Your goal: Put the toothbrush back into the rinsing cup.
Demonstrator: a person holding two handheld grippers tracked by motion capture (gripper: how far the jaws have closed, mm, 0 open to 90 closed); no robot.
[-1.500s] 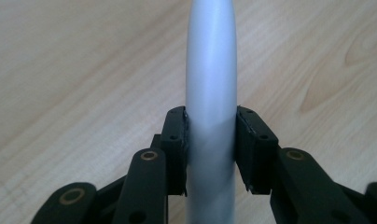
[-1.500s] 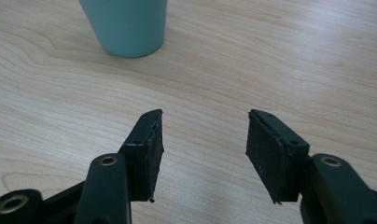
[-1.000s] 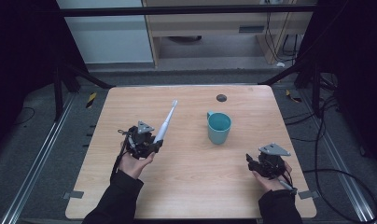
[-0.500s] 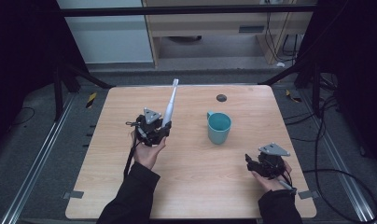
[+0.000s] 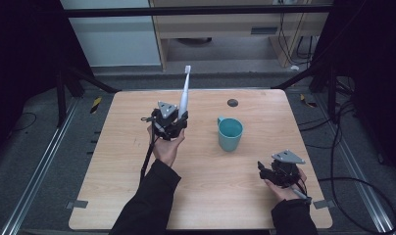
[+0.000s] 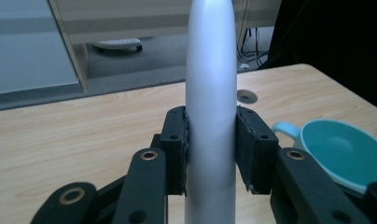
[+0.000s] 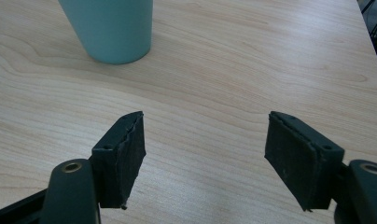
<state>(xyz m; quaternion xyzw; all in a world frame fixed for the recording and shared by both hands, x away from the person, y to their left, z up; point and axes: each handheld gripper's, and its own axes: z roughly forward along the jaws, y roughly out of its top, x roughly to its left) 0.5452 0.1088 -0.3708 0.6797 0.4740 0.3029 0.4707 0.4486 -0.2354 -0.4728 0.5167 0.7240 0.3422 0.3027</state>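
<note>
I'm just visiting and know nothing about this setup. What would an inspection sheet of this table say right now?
Surface: light wooden table, with a dark round spot near the far edge.
Job's things: white electric toothbrush, held upright, head up; teal mug standing empty, handle to the left in the high view.
Clutter: nothing seen.
Grippers: left tool clamped on the toothbrush handle; right tool has just been opening, nothing between its jaws, near the table's right corner.
Cables: one trails from each tool; more lie on the floor.
Surroundings: dark floor, metal rails, pale cabinet behind.
</note>
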